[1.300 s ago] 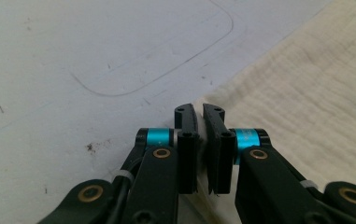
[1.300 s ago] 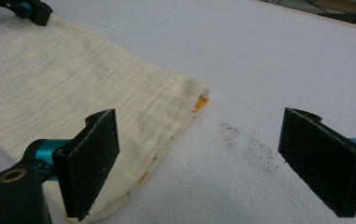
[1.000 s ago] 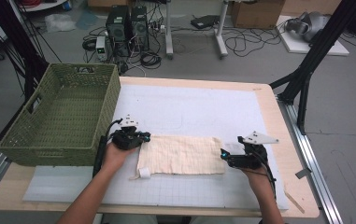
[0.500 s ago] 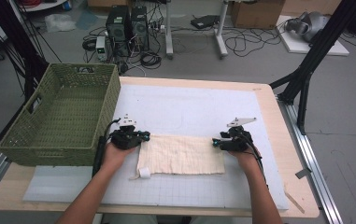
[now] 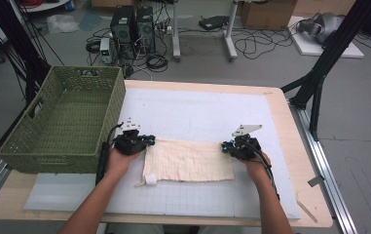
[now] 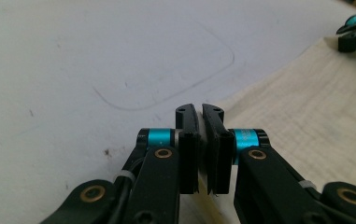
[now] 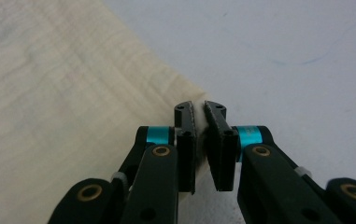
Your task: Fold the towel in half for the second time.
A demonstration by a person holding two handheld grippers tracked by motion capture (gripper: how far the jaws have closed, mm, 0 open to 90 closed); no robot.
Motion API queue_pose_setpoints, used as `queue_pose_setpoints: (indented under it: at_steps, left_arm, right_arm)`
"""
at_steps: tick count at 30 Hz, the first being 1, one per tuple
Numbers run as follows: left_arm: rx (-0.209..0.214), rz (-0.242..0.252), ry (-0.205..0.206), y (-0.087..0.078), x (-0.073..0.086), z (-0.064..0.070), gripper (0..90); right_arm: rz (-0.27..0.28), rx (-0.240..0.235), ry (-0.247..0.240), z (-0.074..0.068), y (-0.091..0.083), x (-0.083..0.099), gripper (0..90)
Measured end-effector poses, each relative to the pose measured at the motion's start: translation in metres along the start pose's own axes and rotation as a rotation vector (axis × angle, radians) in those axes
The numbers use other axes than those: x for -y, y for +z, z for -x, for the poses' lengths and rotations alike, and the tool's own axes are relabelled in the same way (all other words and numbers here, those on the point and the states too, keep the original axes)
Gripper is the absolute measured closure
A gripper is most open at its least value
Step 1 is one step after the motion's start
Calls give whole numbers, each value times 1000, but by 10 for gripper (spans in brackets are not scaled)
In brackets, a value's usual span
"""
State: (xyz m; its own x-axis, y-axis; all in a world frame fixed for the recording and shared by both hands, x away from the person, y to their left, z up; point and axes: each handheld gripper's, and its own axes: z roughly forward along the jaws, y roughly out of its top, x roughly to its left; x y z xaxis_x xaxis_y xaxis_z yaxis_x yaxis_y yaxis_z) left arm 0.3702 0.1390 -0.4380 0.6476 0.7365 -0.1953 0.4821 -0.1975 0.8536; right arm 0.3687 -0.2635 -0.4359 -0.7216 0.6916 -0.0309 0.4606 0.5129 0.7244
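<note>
Cream cloth lies flat mid-frame on the white mat; my left gripper pinches its upper-left corner — my right gripper is clamped on the upper-right one.

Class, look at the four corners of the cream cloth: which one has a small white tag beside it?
The near left corner of the cream cloth, toward the person's left hand side: a small white tag lies there. The other three corners are plain.

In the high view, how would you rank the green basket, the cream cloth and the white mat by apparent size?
1. white mat, the largest.
2. green basket.
3. cream cloth, the smallest, pinched at its far corners by the left gripper and the right gripper.
</note>
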Motion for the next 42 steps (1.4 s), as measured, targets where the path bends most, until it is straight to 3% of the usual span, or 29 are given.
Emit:
queue_pose_setpoints:
  at_steps: [2,9,15,21,26,42]
  left_arm:
    - [3,25,-6,-1,-1,1,848]
    - [40,53,50,-6,-4,9,846]
    - [61,39,86,-9,-4,16,845]
    - [69,58,84,-17,-2,17,843]
    - [87,37,83,-21,3,19,829]
    - [107,24,104,-35,25,30,804]
  right_arm:
    - [34,38,-4,-1,-3,-1,832]
    - [82,112,-29,-9,-10,6,822]
    - [105,116,-29,-13,-18,14,820]
    - [149,114,-61,-20,-28,15,819]
    - [169,101,-90,-29,-35,21,817]
    - [192,72,-102,-52,-53,39,814]
